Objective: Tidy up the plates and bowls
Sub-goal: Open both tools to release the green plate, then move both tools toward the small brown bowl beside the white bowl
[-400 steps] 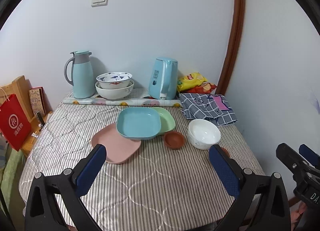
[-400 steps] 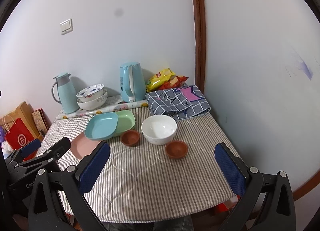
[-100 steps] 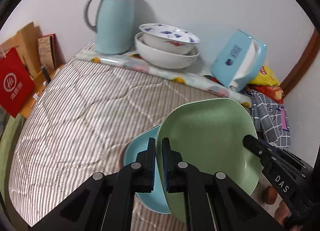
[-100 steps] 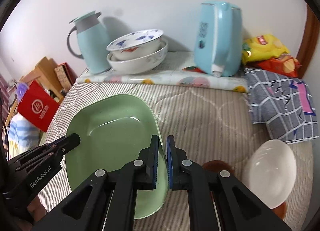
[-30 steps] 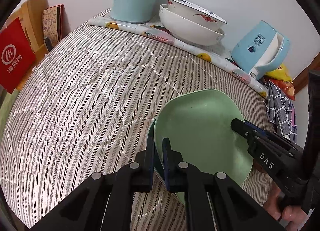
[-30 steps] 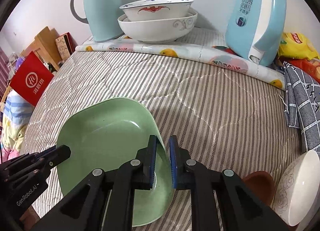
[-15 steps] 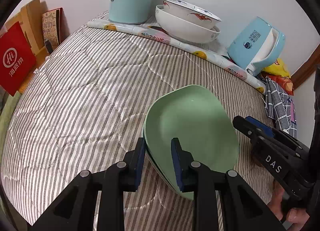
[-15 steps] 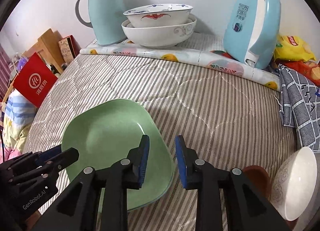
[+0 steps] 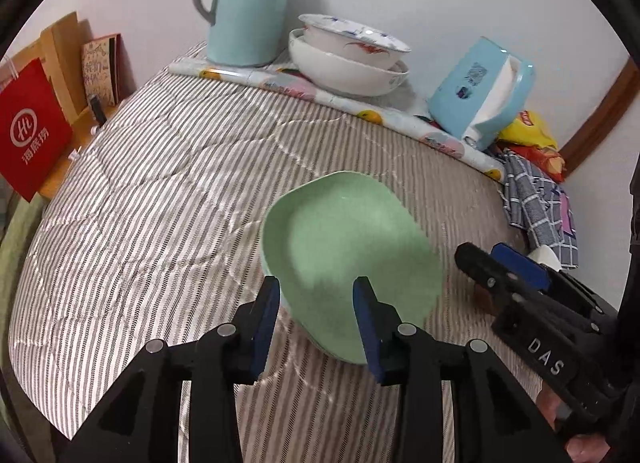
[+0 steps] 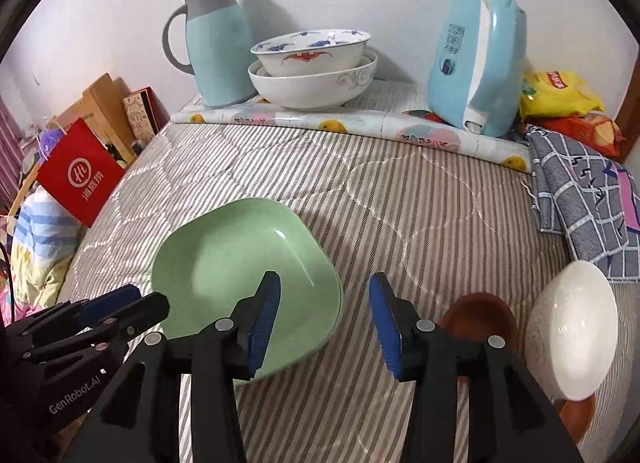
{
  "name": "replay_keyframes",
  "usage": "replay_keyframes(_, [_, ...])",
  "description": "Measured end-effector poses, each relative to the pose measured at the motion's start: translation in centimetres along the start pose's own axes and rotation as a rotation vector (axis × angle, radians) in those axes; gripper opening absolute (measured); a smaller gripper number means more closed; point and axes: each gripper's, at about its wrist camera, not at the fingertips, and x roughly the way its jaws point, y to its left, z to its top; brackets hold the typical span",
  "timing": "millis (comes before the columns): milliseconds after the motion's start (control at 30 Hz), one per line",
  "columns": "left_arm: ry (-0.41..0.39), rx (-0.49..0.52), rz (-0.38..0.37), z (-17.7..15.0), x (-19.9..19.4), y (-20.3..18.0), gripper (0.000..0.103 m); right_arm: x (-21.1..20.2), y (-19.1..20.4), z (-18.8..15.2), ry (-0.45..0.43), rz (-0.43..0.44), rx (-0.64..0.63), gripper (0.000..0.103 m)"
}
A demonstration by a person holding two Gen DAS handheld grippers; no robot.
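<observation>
The green plate [image 10: 240, 267] lies flat on the striped tablecloth [image 10: 420, 203], hollow side up, near the front middle of the table. It's a rounded square, so no real long axis; in the right wrist view one corner points toward the back wall and another toward the camera. A thin rim of another dish peeks out under its near edge in the left wrist view, so it looks stacked, though what's beneath I cannot make out.

The left gripper [image 9: 316, 317] hangs over the plate's near left edge, jaws opening, blue pads clear of the rim and gripping nothing. The right gripper [image 10: 324, 319] hangs at the plate's right edge, jaws opening too; its left pad sits in front of the plate, its right pad over bare cloth, no contact visible.

Just right of that: a brown bowl [image 10: 480, 313], then a white bowl [image 10: 568, 323] tipped on its side, opening facing left. Along the back wall stand a blue thermos jug [image 10: 218, 47], two nested white bowls [image 10: 316, 71] and a blue kettle [image 10: 476, 59]. A checked cloth [image 10: 580, 199] lies at far right.
</observation>
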Motion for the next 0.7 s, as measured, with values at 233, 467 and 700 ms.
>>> replay_keyframes(233, [-0.026, 0.041, -0.018, -0.8, -1.9, -2.2, 0.037, -3.5, -1.1, -1.5, -0.048, -0.031, 0.025, 0.055])
replay_keyframes(467, [-0.09, 0.101, -0.008, -1.7, -4.0, -5.3, 0.05, -8.2, -4.3, -3.4, -0.126, -0.07, 0.111, 0.057])
replay_keyframes(700, [-0.129, 0.139, -0.017, -2.5, -5.2, -8.7, 0.05, -11.9, -7.1, -5.2, -0.124, -0.118, 0.126, 0.058])
